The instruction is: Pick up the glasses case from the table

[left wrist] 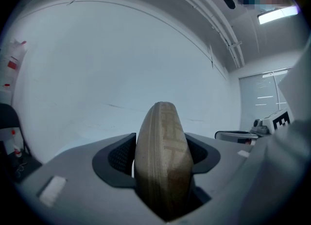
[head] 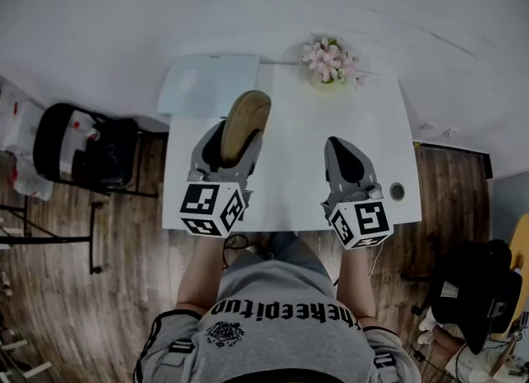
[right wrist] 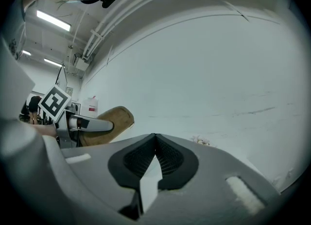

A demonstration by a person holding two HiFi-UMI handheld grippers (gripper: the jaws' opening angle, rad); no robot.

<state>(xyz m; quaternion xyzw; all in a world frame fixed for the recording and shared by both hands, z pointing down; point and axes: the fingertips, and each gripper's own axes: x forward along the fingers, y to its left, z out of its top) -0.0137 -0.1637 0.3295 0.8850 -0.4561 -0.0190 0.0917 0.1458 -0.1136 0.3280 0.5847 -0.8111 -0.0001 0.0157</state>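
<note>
A tan, oval glasses case (head: 246, 118) is held clear of the white table (head: 289, 191). My left gripper (head: 234, 136) is shut on the case, its grey jaws clamping both flat sides. In the left gripper view the case (left wrist: 163, 165) stands on edge between the black pads (left wrist: 120, 157), its rounded end sticking out past them towards a plain white wall. My right gripper (head: 337, 145) hovers over the table's right half, shut with nothing in it. In its own view the jaw tips (right wrist: 155, 136) meet, and the case (right wrist: 111, 121) shows off to the left.
A pot of pink flowers (head: 331, 61) stands at the table's far edge. A pale flat pad (head: 207, 83) lies at the far left corner. The table has a round cable hole (head: 397, 191) near its right edge. Black chairs stand at left (head: 83, 150) and lower right (head: 479, 290).
</note>
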